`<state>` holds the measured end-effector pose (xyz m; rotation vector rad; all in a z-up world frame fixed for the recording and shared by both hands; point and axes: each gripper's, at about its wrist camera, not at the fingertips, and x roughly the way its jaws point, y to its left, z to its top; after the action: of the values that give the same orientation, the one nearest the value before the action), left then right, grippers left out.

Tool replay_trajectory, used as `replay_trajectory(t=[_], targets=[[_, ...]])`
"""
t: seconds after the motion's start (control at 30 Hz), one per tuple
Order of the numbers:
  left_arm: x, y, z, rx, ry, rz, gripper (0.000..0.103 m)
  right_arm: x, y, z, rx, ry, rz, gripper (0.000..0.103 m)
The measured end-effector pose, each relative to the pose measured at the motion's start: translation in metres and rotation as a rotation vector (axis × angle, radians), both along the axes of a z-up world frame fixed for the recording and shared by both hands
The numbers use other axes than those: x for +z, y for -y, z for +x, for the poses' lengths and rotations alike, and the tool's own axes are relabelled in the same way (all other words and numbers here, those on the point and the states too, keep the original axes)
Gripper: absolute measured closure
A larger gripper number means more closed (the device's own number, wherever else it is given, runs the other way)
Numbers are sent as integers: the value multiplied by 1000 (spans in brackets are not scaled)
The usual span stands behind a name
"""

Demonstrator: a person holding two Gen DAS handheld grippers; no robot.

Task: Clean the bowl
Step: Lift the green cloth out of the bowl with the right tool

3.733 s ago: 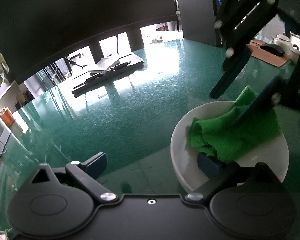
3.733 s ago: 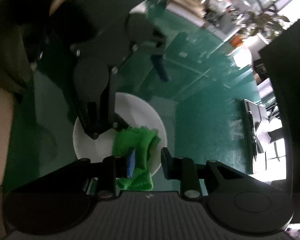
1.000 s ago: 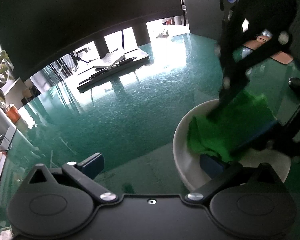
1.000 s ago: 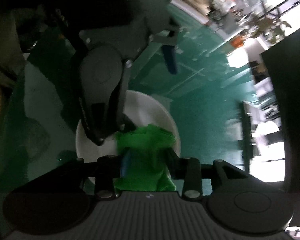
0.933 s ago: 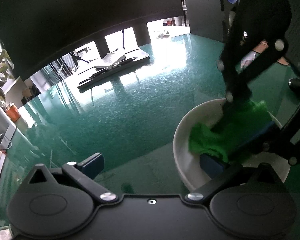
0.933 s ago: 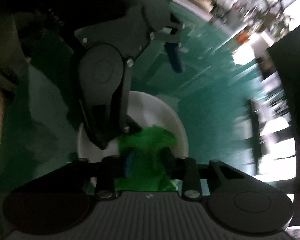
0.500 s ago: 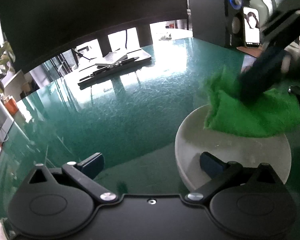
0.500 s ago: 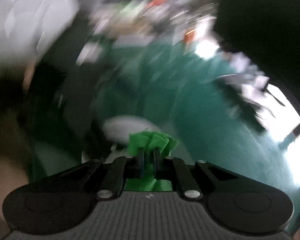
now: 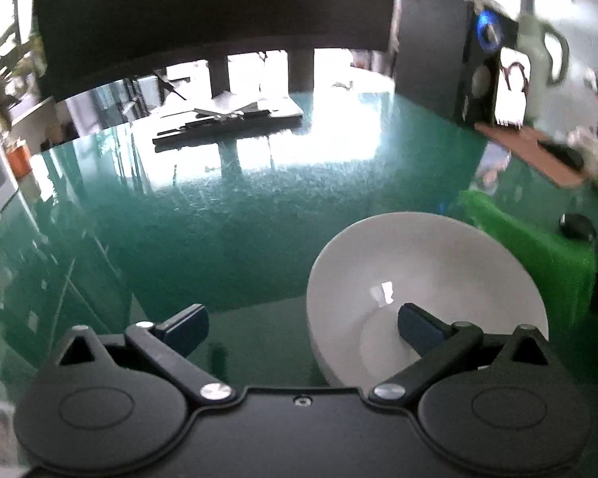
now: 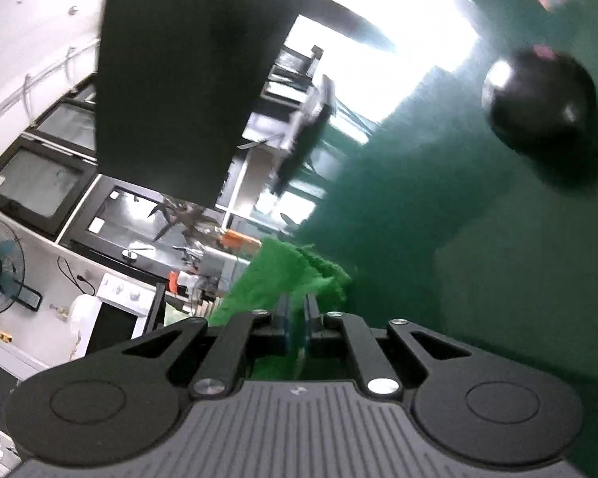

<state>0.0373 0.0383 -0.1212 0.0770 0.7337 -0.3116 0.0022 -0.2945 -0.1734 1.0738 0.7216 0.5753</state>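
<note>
A white bowl (image 9: 418,263) sits on the green glass table, low right in the left wrist view. My left gripper (image 9: 303,324) is open, its right finger (image 9: 418,326) inside the bowl and its left finger (image 9: 183,324) outside over the table. The green cloth (image 9: 534,247) is to the right of the bowl, outside it. In the right wrist view my right gripper (image 10: 295,318) is shut on the green cloth (image 10: 275,279), held above the table, away from the bowl.
A dark monitor (image 9: 211,12) and a black keyboard (image 9: 227,119) stand at the back of the table (image 9: 259,207). A speaker (image 9: 486,75), a phone (image 9: 510,87) and a brown mat (image 9: 534,151) lie at the back right. A black round object (image 10: 542,111) sits on the table.
My right gripper has closed on the cloth, lifted it out of the bowl and swung it off to the right. The bowl is now empty. My left gripper stays at the bowl's rim.
</note>
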Motion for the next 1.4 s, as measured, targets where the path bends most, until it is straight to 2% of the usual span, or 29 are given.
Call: replay_trajectory(t=[0.07,0.17,0.3,0.33,0.4,0.47,0.57,0.63,0.67,0.7,1.0,1.2,1.4], targets=[[1,4,-3,2,-17,-46,27,-4,-7,7,28,-5,-8,95],[5,11,-2,-18,-36,-60,43,-6,-17,18,86,14,-8,94],[7,18,3,-5,-57,-68,48,0,-15,27,110,26,-8,92],[7,18,5,9,-59,-75,51,1,-12,28,102,28,1,88],[7,18,8,15,-60,-83,51,-1,-3,28,65,32,69,75],[8,20,9,12,-57,-76,51,-3,1,29,75,39,136,68],[8,26,9,24,-57,-70,50,-4,-1,34,103,42,144,68],[8,29,7,34,-57,-76,49,-5,-4,38,123,39,142,74],[8,30,6,39,-56,-78,48,-6,-5,39,132,39,141,86],[8,32,5,44,-54,-78,47,-7,-5,40,140,42,143,92],[7,42,-3,96,-42,-62,45,-13,10,34,136,50,195,95],[7,44,-7,80,-45,-72,46,-13,1,66,101,-47,242,95],[6,44,-8,63,-37,-80,43,-13,5,62,116,-38,251,95]])
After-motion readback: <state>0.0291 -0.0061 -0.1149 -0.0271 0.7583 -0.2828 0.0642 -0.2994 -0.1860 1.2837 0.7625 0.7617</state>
